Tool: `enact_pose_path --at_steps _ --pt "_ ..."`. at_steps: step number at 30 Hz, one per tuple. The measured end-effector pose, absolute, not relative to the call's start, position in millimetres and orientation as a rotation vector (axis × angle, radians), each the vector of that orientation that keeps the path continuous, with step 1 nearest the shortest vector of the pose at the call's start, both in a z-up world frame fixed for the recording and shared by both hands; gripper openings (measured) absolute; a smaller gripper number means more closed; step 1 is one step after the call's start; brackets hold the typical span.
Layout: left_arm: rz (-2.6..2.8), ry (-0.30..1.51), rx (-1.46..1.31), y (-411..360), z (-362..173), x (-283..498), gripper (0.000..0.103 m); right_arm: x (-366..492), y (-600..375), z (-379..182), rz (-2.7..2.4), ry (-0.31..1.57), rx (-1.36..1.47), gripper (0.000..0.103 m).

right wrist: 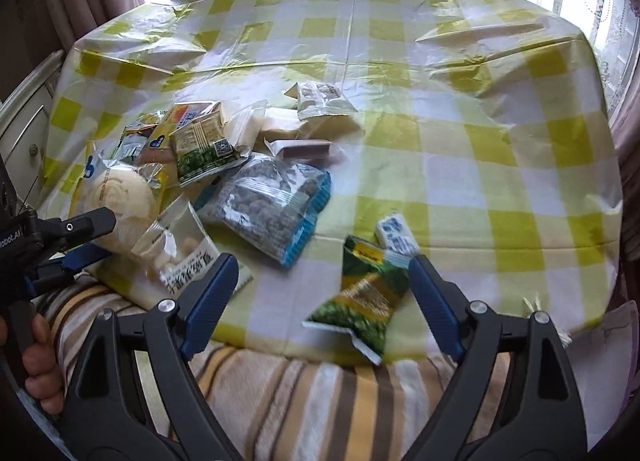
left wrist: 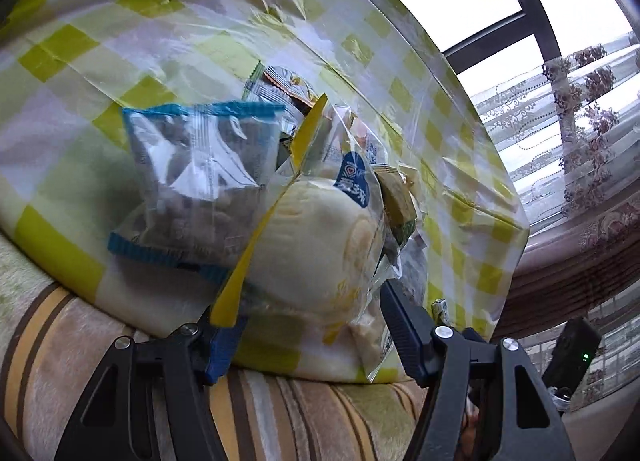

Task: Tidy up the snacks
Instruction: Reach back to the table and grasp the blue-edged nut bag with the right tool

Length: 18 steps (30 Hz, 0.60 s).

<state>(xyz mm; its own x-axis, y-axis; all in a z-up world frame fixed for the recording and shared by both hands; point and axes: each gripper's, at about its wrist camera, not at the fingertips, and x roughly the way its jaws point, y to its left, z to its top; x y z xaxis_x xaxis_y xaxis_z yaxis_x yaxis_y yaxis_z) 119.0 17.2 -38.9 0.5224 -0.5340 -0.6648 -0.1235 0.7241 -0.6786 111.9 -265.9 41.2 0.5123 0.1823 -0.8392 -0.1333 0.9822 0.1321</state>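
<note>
two hand-held tools over a bench [right wrist: 460, 165] draped in a yellow-checked cloth, with snacks scattered near its front edge. right tool [right wrist: 320, 301]: jaws wide apart, gripping nothing; a green snack packet [right wrist: 362, 293] lies flat on the cloth in the gap between the two fingers, closer to the right finger and not visibly touched by either. the packet's long axis runs roughly fore and aft, slightly tilted, along the line the tool points, so the jaws would meet its long sides; one end overhangs the cloth edge toward the striped blanket [right wrist: 320, 401] below. a small white-and-blue packet [right wrist: 396, 235] sits just beyond it, touching or nearly so. left tool [left wrist: 308, 325]: jaws part open around a wrapped round bun [left wrist: 320, 237], which fills the space between the fingers; whether the pads actually press the wrapper cannot be told. a blue-edged bag of dark pieces [left wrist: 200, 181] lies just left of the bun, overlapping its wrapper. judged from this layout, the right hand is nearer the green packet and the left nearer the bun; the remaining snacks stay heaped behind, well apart from the right tool.
</note>
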Motion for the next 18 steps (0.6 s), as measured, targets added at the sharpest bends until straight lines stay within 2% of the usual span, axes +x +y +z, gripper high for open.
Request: enact_pose_path --at_steps 4,5,9,15,18 --pt "-0.299 0.971 -0.814 21 -43 128 0.065 129 -256 36 0.213 1.026 0.076 0.088" --pt "-0.299 0.962 -0.827 22 -45 129 0.059 133 -254 34 0.214 1.029 0.084 0.088" --pt "-0.336 0.936 -0.866 22 -50 133 0.053 149 -242 23 0.209 1.066 0.108 0.088" --pt "-0.367 0.901 -0.858 20 -50 131 0.050 163 -222 17 0.224 1.072 0.117 0.088" --pt "-0.380 0.897 -0.855 19 -51 132 0.049 169 -219 13 0.205 1.075 0.120 0.092"
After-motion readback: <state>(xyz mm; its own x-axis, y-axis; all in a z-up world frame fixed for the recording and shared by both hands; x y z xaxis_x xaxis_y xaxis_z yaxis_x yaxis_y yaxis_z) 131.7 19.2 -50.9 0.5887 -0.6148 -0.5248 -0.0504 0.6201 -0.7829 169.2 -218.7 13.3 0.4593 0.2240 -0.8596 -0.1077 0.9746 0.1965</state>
